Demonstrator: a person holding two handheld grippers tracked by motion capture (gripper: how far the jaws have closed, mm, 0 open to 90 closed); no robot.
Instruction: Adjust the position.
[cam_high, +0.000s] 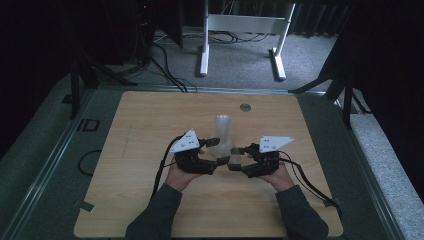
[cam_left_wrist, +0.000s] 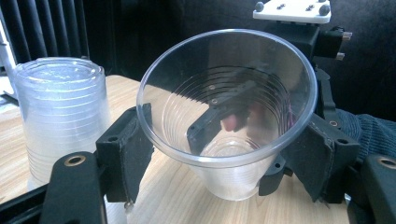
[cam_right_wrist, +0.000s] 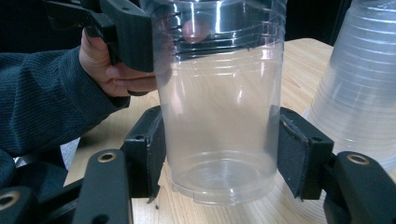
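A single clear plastic cup (cam_left_wrist: 233, 140) stands upright between both grippers, mouth up. My left gripper (cam_left_wrist: 224, 154) is shut on it just under the rim, one pad (cam_left_wrist: 128, 149) on each side. My right gripper (cam_right_wrist: 223, 151) is shut on the cup's (cam_right_wrist: 219, 116) lower body, near its base. In the high view the two grippers, left (cam_high: 221, 152) and right (cam_high: 236, 159), meet at the table's middle with the cup (cam_high: 228, 156) between them. I cannot tell whether the base touches the wood or hangs just above it.
A stack of clear cups (cam_high: 223, 127) stands mouth down just beyond the grippers, close beside the held cup (cam_left_wrist: 60, 116) (cam_right_wrist: 359, 93). The wooden tabletop (cam_high: 150, 120) has a round grommet (cam_high: 245, 107) at the back. A white desk frame (cam_high: 240, 30) stands on the floor beyond.
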